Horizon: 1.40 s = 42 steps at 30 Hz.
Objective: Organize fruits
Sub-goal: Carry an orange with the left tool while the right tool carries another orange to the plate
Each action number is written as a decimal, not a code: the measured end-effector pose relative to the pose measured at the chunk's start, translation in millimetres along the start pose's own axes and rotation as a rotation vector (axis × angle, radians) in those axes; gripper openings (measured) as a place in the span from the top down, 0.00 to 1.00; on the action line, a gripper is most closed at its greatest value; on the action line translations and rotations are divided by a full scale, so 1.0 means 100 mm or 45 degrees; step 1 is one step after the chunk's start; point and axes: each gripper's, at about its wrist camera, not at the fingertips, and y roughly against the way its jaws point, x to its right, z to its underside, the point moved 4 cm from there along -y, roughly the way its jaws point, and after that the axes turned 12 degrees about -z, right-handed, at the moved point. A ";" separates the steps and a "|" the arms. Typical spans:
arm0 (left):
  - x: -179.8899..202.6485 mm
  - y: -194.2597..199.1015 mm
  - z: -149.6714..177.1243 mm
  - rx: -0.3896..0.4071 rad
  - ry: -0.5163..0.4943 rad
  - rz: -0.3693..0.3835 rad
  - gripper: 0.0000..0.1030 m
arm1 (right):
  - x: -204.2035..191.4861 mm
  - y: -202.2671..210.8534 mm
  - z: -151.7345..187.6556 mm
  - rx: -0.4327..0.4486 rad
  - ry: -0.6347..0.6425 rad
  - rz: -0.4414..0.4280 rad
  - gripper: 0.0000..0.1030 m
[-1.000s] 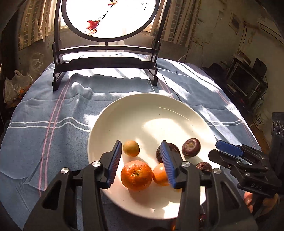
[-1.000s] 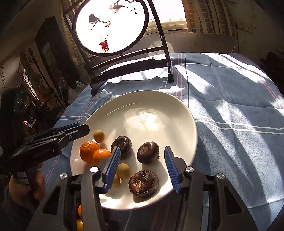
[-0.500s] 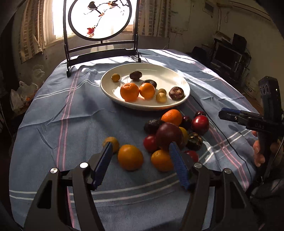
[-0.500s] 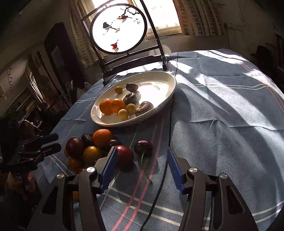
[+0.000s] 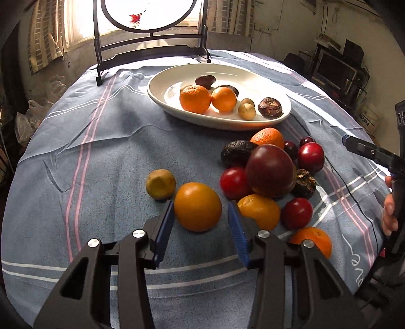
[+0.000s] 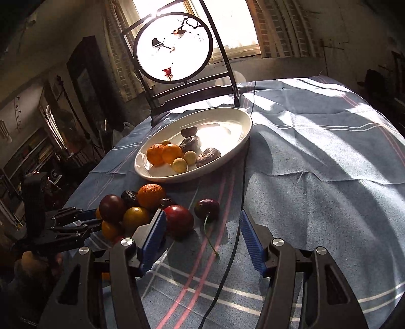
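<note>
Left wrist view: your left gripper (image 5: 201, 224) is spread wide w/ the round smooth orange fruit (image 5: 197, 206) on the blue striped cloth (image 5: 101, 157) dead ahead, nearly btwn the tips; white oval plate (image 5: 162, 100) beyond. Right gripper (image 6: 202, 239) also wide, empty, farther off.

Plate (image 5: 283, 119) of fruit behind loose fruit pile (image 5: 268, 174) on tablecloth (image 5: 101, 157).

Half-hidden orange (image 5: 314, 239) behind the left claw (image 5: 201, 227) – screen (image 5: 149, 15) cropped (top).
</note>
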 end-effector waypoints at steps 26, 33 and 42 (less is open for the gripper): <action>-0.10 0.29 0.01 0.231 0.111 0.026 0.65 | -1.18 -0.69 0.65 -0.440 0.221 -0.259 0.59; -0.13 0.34 0.02 0.255 0.129 0.030 0.65 | -1.03 -0.36 0.47 -0.303 0.163 -0.310 0.59; -0.14 0.48 -0.40 0.307 0.135 0.056 0.65 | -0.53 -0.14 -0.31 -0.095 0.142 -0.143 0.59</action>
